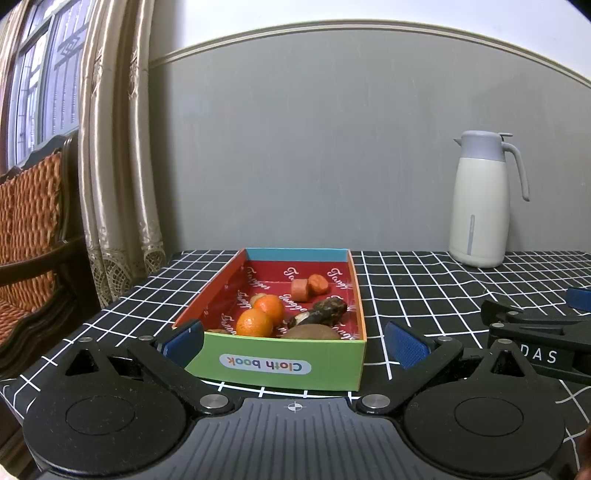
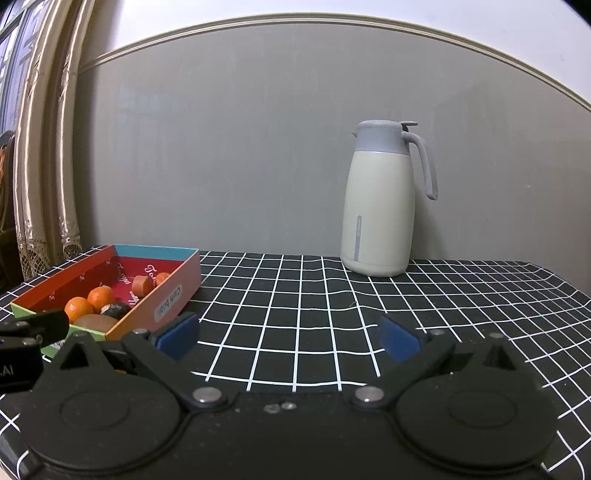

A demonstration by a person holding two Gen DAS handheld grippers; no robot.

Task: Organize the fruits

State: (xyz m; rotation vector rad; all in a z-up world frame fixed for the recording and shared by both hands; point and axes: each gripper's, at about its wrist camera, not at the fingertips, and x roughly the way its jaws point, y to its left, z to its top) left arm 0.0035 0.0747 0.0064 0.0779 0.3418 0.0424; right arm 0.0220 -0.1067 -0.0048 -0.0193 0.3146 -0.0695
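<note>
On checked tablecloth (image 2: 295,332): box (image 1: 288,365), perhaps thermos (image 2: 380,206).

Background of the scene. A grey-painted wall (image 1: 314,147) topped by a cream moulded rail (image 1: 332,27) rises behind the worktop covered in black cloth with a white grid (image 2: 295,295). At left, glossy beige curtains with lace hems (image 1: 114,166) hang beside a barred window (image 1: 40,81). A dark wooden chair with orange woven upholstery (image 1: 29,221) stands below the window.
</note>
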